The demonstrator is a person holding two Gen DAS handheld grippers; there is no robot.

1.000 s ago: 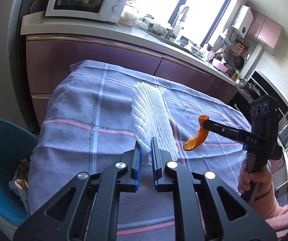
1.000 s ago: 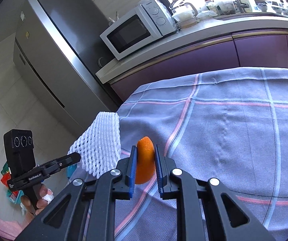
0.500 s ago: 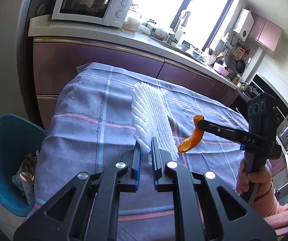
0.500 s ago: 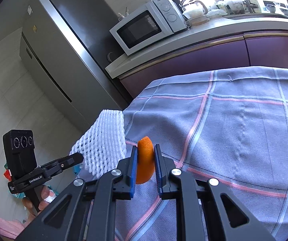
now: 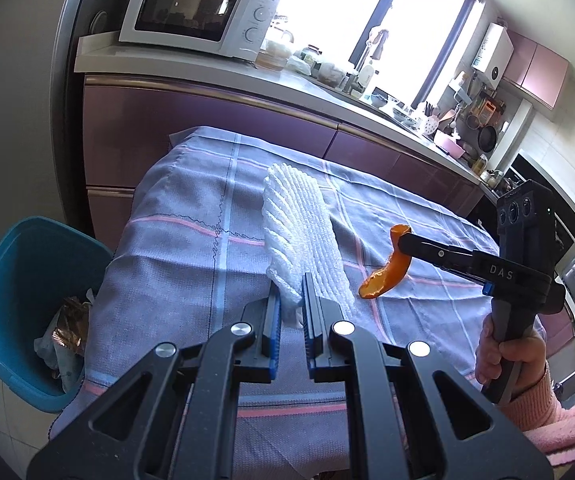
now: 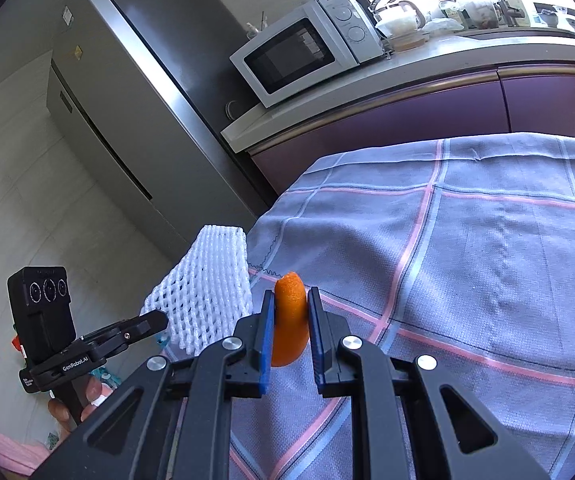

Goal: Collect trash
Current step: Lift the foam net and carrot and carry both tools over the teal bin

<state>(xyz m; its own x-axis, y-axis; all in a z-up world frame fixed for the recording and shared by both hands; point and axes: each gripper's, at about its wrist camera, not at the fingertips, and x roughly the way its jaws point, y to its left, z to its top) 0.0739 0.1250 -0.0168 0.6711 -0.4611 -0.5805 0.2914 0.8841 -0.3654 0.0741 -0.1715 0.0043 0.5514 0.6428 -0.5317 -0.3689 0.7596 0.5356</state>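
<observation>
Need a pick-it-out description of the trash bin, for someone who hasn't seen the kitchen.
Start at the white microwave on the counter, then drop to the floor left of the checked-cloth table. The teal plastic bin stands there, the only open container at floor level, with crumpled wrappers inside.

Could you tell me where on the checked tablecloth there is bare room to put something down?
The tablecloth lies bare all the way from the grippers to the purple cabinets. The near-left corner is crowded: the left gripper holds the foam net, and the right gripper the orange peel.
</observation>
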